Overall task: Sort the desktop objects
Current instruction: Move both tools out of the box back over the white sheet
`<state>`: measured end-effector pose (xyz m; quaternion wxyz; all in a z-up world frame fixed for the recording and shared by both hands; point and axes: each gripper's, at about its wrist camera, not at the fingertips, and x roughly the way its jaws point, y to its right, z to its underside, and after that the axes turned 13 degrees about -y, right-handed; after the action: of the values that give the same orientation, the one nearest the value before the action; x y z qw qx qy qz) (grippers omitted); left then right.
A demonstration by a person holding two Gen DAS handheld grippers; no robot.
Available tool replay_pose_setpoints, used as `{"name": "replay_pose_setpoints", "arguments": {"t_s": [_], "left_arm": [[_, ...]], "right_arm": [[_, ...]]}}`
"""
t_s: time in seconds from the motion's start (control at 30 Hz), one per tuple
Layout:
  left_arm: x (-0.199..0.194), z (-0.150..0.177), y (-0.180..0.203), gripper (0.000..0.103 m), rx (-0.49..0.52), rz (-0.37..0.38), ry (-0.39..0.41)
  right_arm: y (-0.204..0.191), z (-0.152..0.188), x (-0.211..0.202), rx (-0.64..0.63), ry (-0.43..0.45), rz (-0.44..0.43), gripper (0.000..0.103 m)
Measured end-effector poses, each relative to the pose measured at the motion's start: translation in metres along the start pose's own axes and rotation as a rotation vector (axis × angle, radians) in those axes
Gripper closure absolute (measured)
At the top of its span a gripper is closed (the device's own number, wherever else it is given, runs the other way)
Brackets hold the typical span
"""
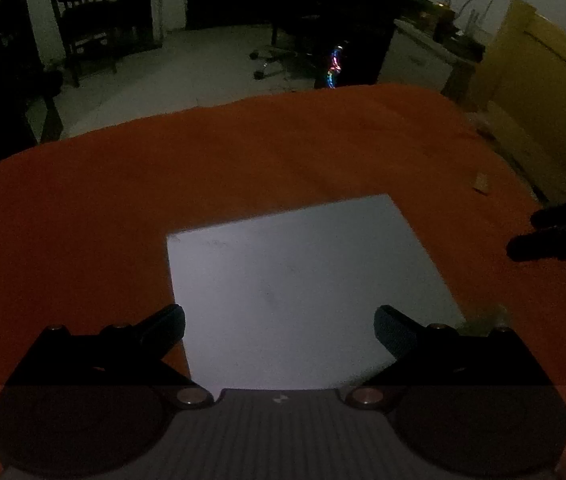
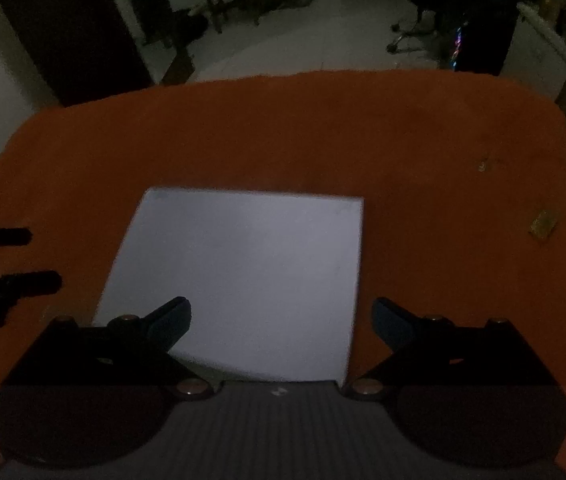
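A white square sheet (image 1: 303, 280) lies flat on the orange table cloth (image 1: 243, 160), just ahead of both grippers; it also shows in the right wrist view (image 2: 243, 272). My left gripper (image 1: 279, 326) is open and empty over the sheet's near edge. My right gripper (image 2: 281, 318) is open and empty over the sheet's near right part. A small yellowish block (image 2: 543, 225) lies on the cloth to the right, and a tiny object (image 2: 483, 166) lies beyond it. A small tan piece (image 1: 482, 181) lies at the right in the left wrist view.
The scene is dim. The right gripper's dark fingers (image 1: 539, 240) show at the right edge of the left wrist view; the left gripper's fingers (image 2: 23, 260) show at the left of the right wrist view. Beyond the table stand chairs (image 1: 83, 20), a desk and a lit computer case (image 1: 335, 64).
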<state>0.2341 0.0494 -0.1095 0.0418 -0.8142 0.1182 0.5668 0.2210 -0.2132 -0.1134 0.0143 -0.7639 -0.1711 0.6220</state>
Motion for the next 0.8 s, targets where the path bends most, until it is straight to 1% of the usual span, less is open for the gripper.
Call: {"name": "replay_pose_setpoints", "arguments": {"t_s": [0.07,0.13,0.17,0.2,0.23,0.3,0.33,0.4,0.43,0.47,0.53,0.57,0.63,0.67,0.7,0.73,0.8], "left_arm": [[0.018,-0.008,-0.008,0.000,-0.015,-0.035,-0.009],[0.033,-0.011,-0.018,0.000,-0.082,-0.074,-0.026],[0.039,-0.012,-0.023,0.000,-0.124,-0.068,-0.051],[0.044,-0.014,-0.027,0.000,-0.154,-0.047,-0.078],[0.049,-0.017,-0.029,0.000,-0.154,-0.040,-0.094],[0.061,-0.024,-0.032,0.000,-0.110,-0.067,-0.117],[0.068,-0.028,-0.033,0.000,-0.087,-0.090,-0.125],[0.088,-0.035,-0.038,0.000,-0.051,-0.158,-0.132],[0.099,-0.037,-0.044,0.000,-0.065,-0.161,-0.136],[0.109,-0.038,-0.052,0.000,-0.097,-0.141,-0.144],[0.126,-0.035,-0.066,0.001,-0.150,-0.077,-0.149],[0.133,-0.033,-0.072,0.001,-0.167,-0.049,-0.148],[0.143,-0.029,-0.078,0.001,-0.157,-0.031,-0.142],[0.147,-0.028,-0.082,0.001,-0.156,-0.013,-0.141],[0.150,-0.026,-0.088,0.001,-0.166,0.021,-0.142],[0.153,-0.025,-0.095,0.001,-0.190,0.070,-0.145],[0.159,-0.019,-0.116,0.001,-0.275,0.198,-0.159]], "right_arm": [[0.010,-0.013,0.009,0.017,0.008,0.005,0.004],[0.020,-0.025,0.017,0.034,0.017,0.010,0.004],[0.025,-0.032,0.021,0.043,0.021,0.012,0.004],[0.030,-0.038,0.026,0.052,0.025,0.015,0.004],[0.032,-0.041,0.029,0.037,0.027,0.029,0.004],[0.036,-0.048,0.035,0.007,0.029,0.059,0.003],[0.036,-0.048,0.041,-0.019,0.026,0.077,0.003],[0.035,-0.049,0.055,-0.090,0.015,0.120,0.003],[0.035,-0.049,0.063,-0.126,0.015,0.149,0.003],[0.034,-0.046,0.072,-0.135,0.014,0.174,0.003],[0.038,-0.041,0.088,-0.108,-0.001,0.163,0.003],[0.042,-0.038,0.093,-0.070,0.010,0.139,0.004],[0.053,-0.034,0.098,0.005,0.032,0.060,0.004],[0.059,-0.035,0.101,0.029,0.030,0.036,0.004],[0.066,-0.035,0.104,0.055,0.033,0.031,0.003],[0.071,-0.036,0.107,0.065,0.041,0.029,0.003],[0.079,-0.034,0.115,0.049,0.028,0.015,0.003]]}}
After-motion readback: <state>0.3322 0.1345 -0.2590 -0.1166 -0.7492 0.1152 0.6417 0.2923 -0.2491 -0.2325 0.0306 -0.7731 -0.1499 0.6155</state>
